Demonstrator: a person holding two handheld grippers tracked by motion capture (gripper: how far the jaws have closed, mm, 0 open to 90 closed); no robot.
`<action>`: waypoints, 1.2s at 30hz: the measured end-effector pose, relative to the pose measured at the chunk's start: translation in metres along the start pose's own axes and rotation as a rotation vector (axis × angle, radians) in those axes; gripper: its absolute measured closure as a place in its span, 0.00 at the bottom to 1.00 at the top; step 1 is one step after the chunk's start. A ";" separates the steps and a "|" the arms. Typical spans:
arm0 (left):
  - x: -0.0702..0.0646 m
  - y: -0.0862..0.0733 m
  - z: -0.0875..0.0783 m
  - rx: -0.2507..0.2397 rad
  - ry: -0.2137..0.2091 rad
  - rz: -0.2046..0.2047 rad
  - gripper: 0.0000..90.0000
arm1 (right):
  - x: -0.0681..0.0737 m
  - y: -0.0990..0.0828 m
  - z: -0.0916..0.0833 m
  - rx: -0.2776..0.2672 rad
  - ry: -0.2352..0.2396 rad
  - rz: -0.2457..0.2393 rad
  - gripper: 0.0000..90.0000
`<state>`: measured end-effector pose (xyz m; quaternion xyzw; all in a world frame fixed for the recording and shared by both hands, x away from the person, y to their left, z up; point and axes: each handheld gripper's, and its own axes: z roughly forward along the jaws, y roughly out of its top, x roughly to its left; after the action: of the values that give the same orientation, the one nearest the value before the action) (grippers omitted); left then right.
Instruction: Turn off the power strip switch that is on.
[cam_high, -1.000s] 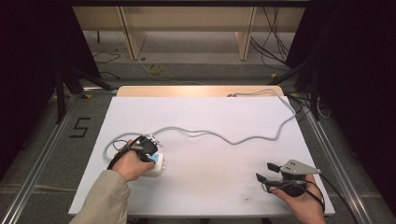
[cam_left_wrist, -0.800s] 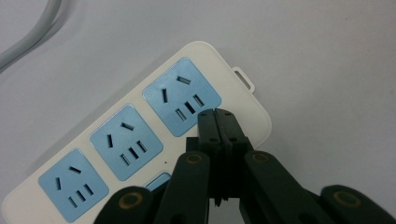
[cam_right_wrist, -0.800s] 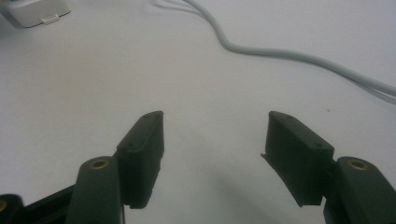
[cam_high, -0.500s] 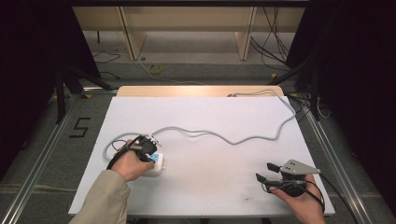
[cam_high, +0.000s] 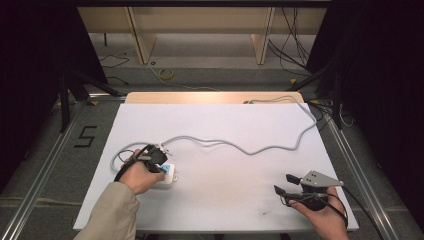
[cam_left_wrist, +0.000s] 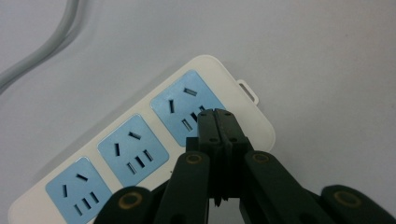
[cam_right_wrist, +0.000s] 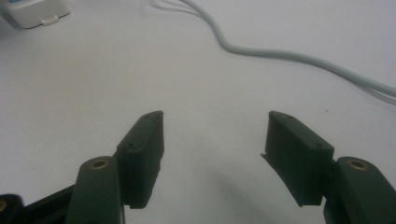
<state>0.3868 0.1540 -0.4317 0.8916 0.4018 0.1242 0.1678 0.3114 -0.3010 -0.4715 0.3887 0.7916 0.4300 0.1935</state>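
Observation:
A white power strip (cam_high: 169, 176) with three blue sockets lies on the white table (cam_high: 225, 125) at the front left. Its grey cable (cam_high: 235, 146) snakes across to the back right corner. My left gripper (cam_high: 161, 166) is shut, with nothing between its jaws. In the left gripper view its tips (cam_left_wrist: 217, 119) sit over the end socket of the power strip (cam_left_wrist: 140, 144), close to the surface; contact cannot be told. My right gripper (cam_high: 285, 184) stands open near the front right edge. Between its jaws (cam_right_wrist: 215, 135) is bare table.
In the right gripper view, the strip's end (cam_right_wrist: 32, 11) is at the top left and the cable (cam_right_wrist: 280, 53) crosses the top right. A cable loop (cam_high: 120, 157) lies left of my left hand. Wooden shelving (cam_high: 200, 30) stands behind the table.

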 end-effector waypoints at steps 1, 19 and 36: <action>0.000 0.000 -0.001 -0.010 0.000 -0.002 1.00 | 0.000 0.000 0.000 0.000 0.000 0.000 0.43; 0.003 -0.007 -0.007 -0.187 0.013 -0.004 0.97 | 0.000 0.000 -0.001 0.000 -0.002 0.000 0.43; 0.008 -0.018 -0.012 -0.333 -0.016 -0.011 0.87 | 0.001 0.000 -0.001 0.001 0.004 -0.003 0.43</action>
<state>0.3754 0.1739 -0.4270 0.8502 0.3794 0.1811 0.3169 0.3106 -0.3008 -0.4711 0.3865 0.7929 0.4301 0.1923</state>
